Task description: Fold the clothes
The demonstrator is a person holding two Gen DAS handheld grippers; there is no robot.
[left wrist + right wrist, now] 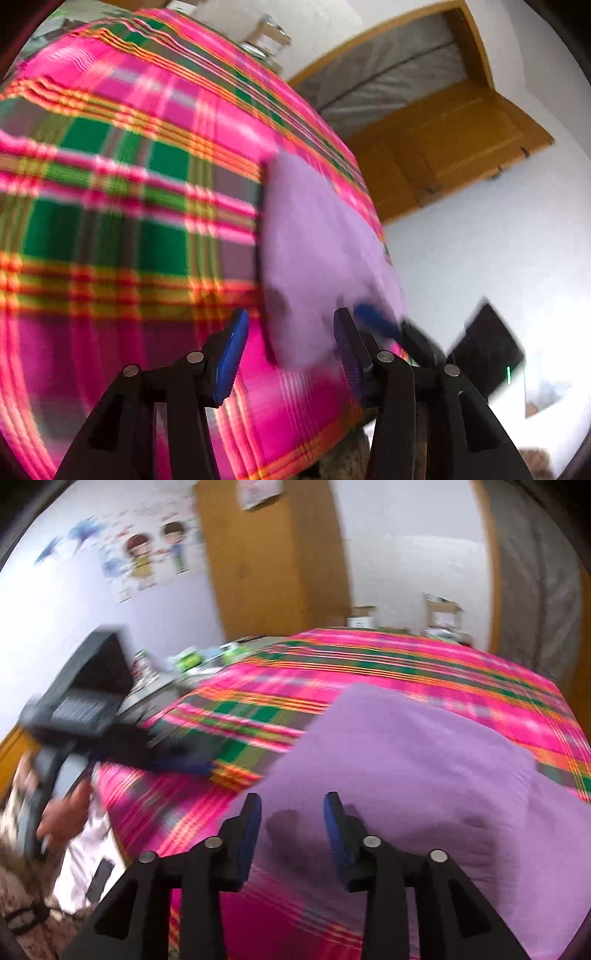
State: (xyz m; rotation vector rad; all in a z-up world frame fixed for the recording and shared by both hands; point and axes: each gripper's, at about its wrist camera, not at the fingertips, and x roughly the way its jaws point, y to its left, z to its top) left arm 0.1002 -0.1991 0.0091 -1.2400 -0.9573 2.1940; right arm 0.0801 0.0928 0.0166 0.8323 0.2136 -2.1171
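Note:
A lilac garment (399, 775) lies folded flat on a bed with a pink, green and orange plaid cover (369, 657). My right gripper (291, 808) is open and empty, its jaws just above the garment's near left edge. My left gripper (290, 325) is open and empty, over the near edge of the lilac garment (314, 236) and the plaid cover (110, 166). The left gripper also shows blurred in the right wrist view (177, 760), over the bed's left side. The right gripper shows blurred in the left wrist view (384, 325), beside the garment.
A cluttered side table (192, 661) stands at the bed's far left. Boxes (439, 613) sit behind the bed. A wooden door (273, 554) and a wall with cartoon stickers (155, 550) are beyond. A dark laptop-like object (484, 350) lies at the right.

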